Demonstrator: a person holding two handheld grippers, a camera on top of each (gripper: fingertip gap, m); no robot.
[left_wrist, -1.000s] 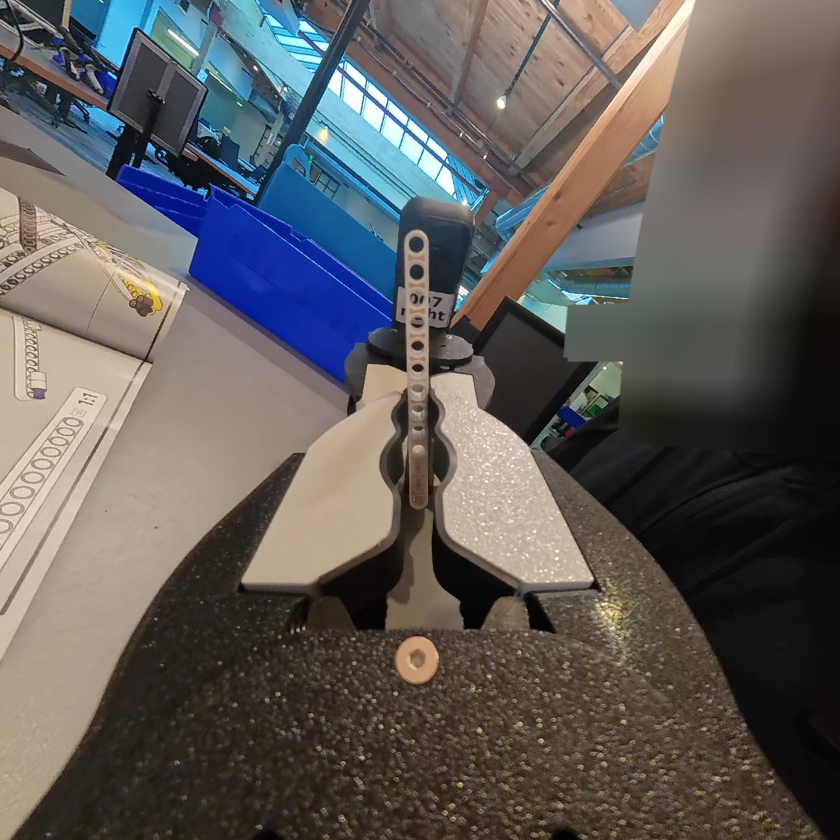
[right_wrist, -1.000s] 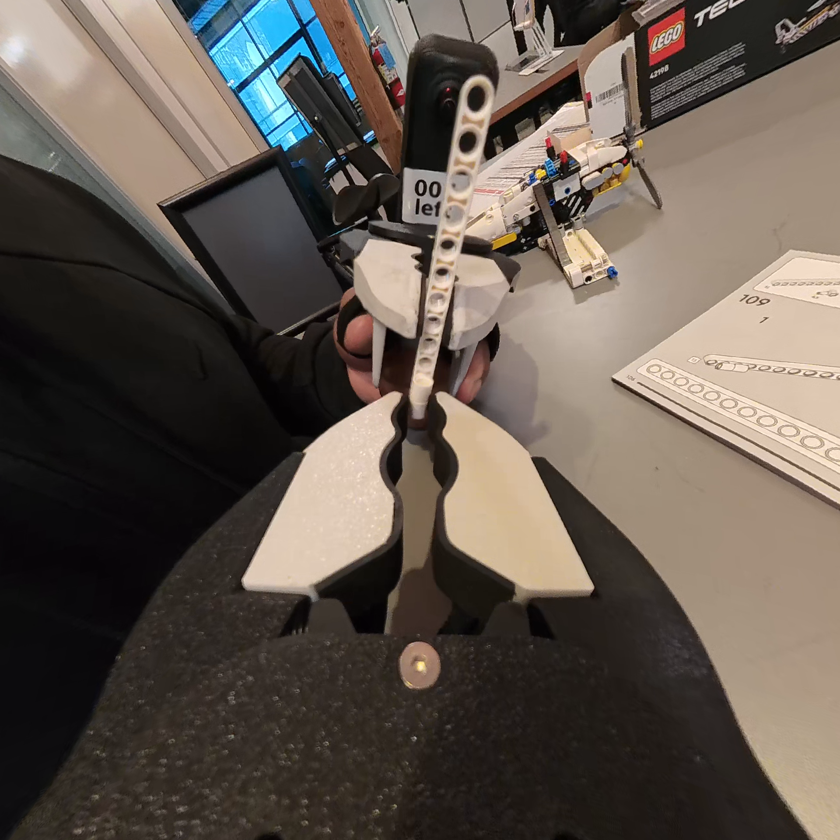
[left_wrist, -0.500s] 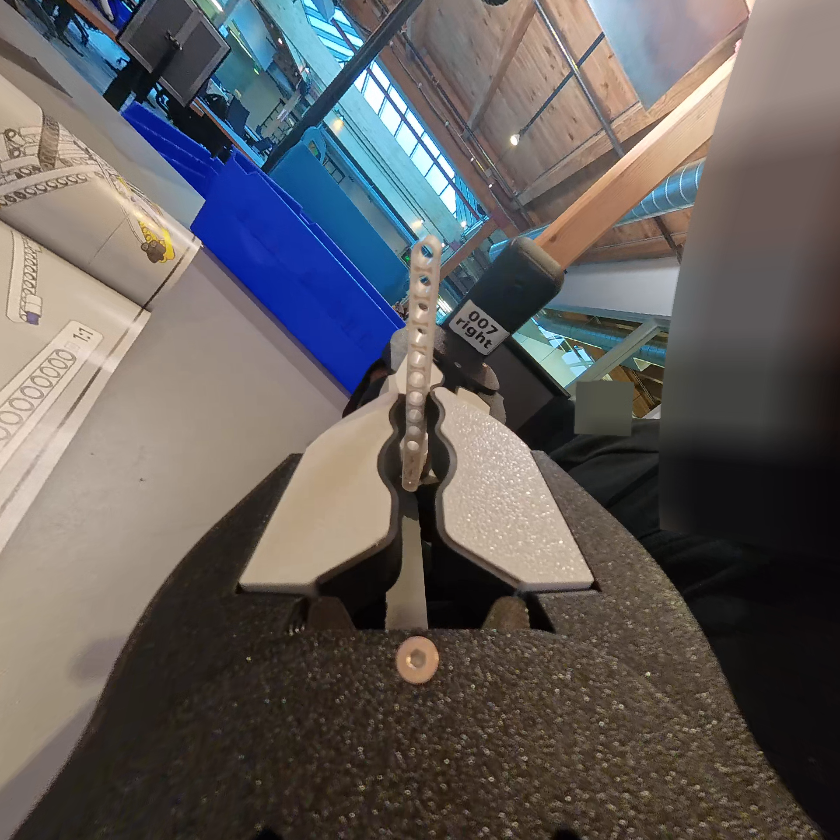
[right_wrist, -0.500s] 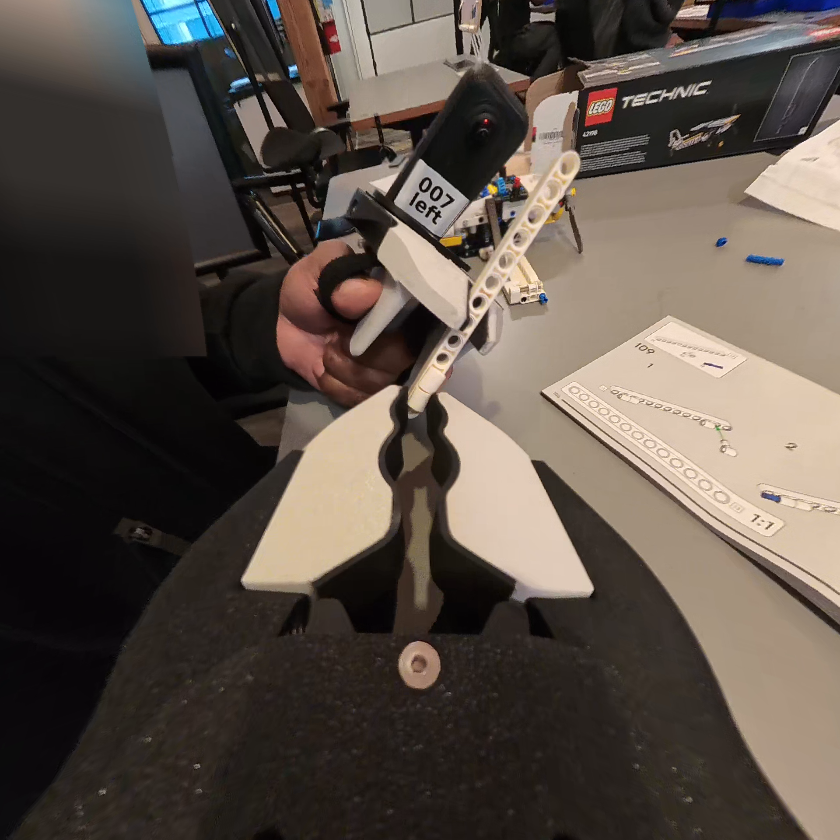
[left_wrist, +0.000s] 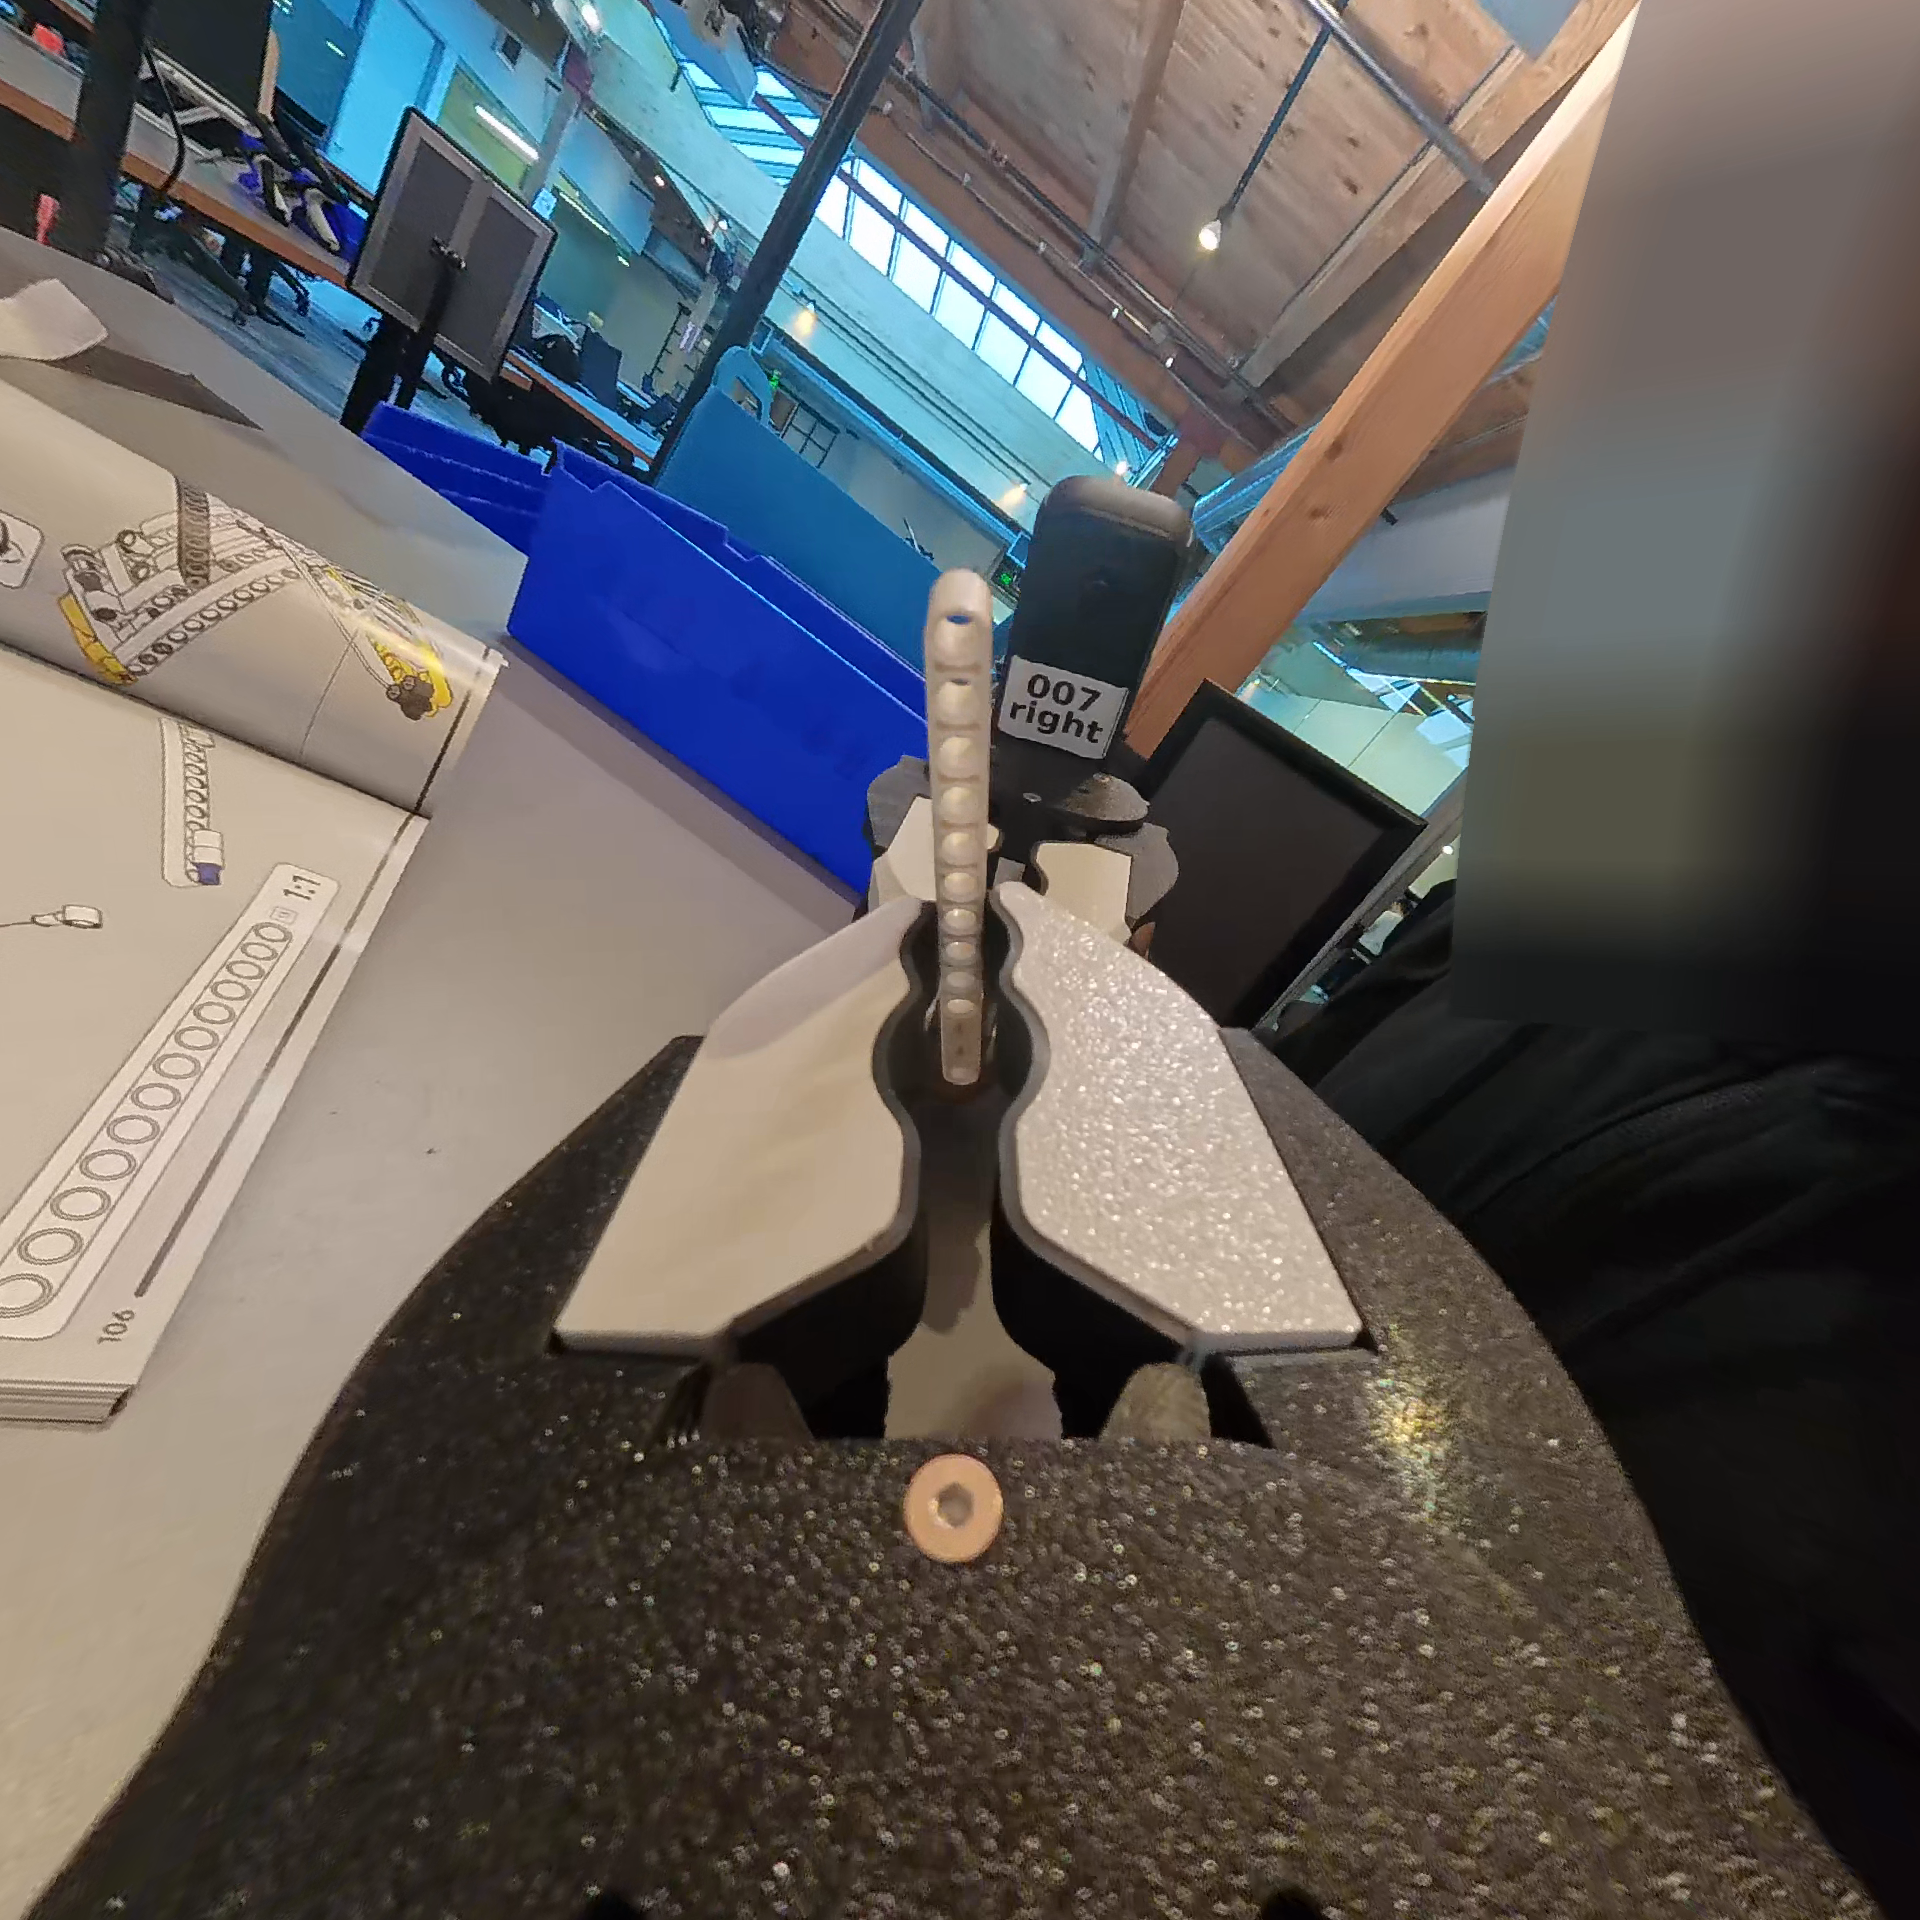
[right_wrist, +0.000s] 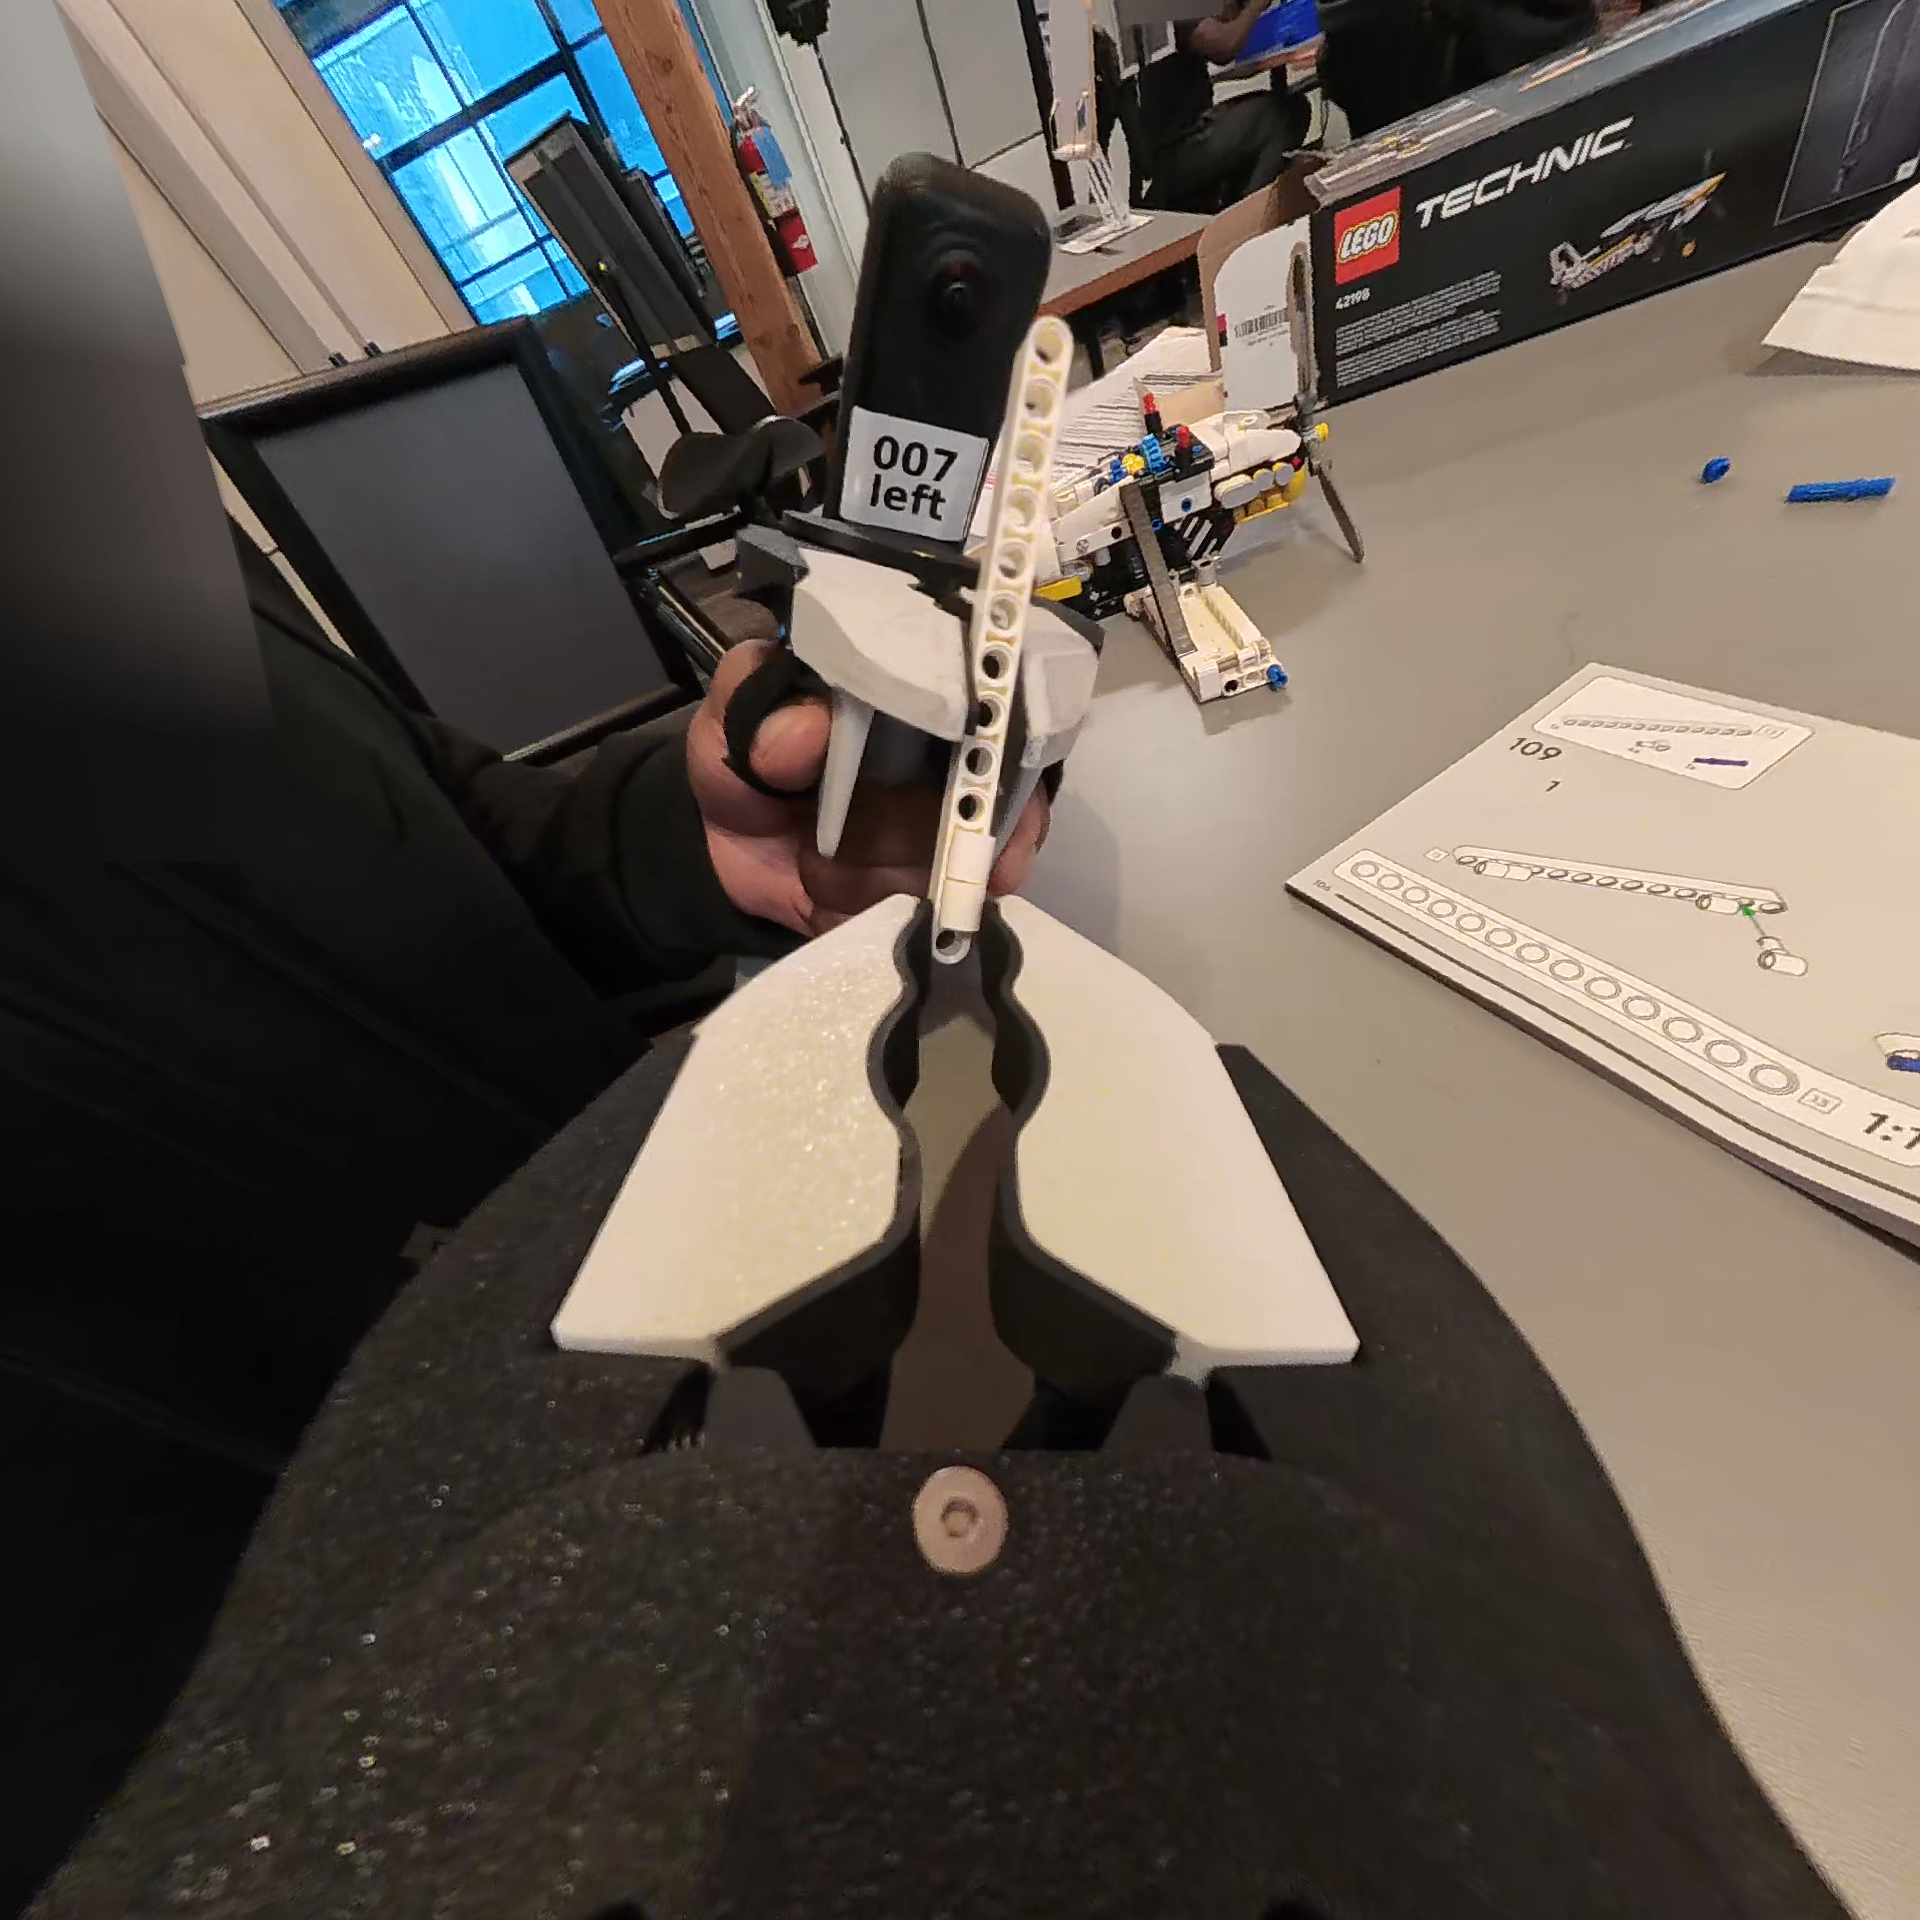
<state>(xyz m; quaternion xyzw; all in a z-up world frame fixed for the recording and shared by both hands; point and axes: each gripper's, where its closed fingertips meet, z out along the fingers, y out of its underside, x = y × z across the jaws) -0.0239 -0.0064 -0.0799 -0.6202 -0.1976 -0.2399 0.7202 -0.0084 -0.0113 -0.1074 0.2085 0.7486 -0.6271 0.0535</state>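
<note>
Gray tabletop in an open workshop carried an instruction booklet, a half-built toy plane and its box. Both grippers faced each other, each pinching one long white holed beam: the left gripper clamped partway along it, the right gripper nipped its lower end.

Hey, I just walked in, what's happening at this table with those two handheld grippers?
A person holds a gripper in each hand, and both are clamped on one long white beam with holes, held up in the air. The left gripper grips it partway along; the right gripper pinches its lower end. On the grey table lie an open instruction booklet, a partly built toy aircraft and its box.
</note>
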